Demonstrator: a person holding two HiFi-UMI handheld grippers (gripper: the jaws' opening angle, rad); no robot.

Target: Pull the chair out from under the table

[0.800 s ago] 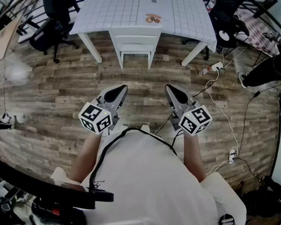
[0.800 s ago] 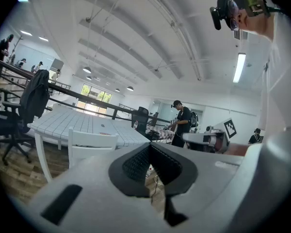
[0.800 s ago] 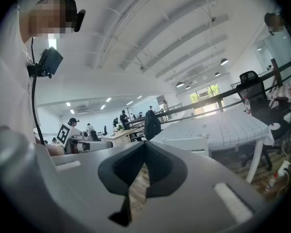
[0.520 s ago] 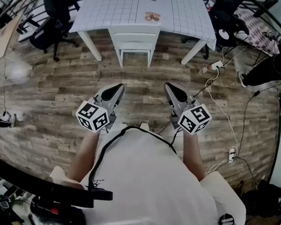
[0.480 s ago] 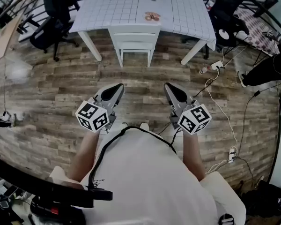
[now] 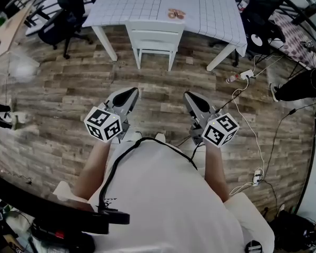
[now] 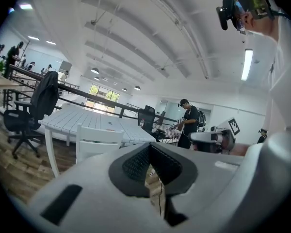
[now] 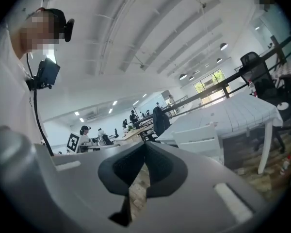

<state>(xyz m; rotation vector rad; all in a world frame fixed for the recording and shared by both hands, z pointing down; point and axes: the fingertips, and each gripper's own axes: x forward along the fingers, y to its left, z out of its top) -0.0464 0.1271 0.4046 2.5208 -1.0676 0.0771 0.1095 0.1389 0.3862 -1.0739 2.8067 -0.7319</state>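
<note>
While I stand back on the wood-plank floor (image 6: pixel 68 94), my 2 grippers are both closed tight with nothing between their jaws. The left gripper (image 6: pixel 129 93) and the right gripper (image 6: pixel 189 96) point toward the far table. Their grey shells are smooth and rounded, and their dark pads (image 7: pixel 136 163) are finely textured. The white chair (image 6: pixel 154 38) stands far ahead, well apart from both tips. Its flat-railed back faces me, and its seat is tucked under the near edge of the white table (image 6: pixel 126 4), between the table's 2 near legs. The tabletop carries a fine square grid. A wide stretch of open planks lies between me and the chair. A black office chair (image 6: pixel 63 20) stands at the far left, and white cables (image 6: pixel 253 115) trail over the floor on the right.
</note>
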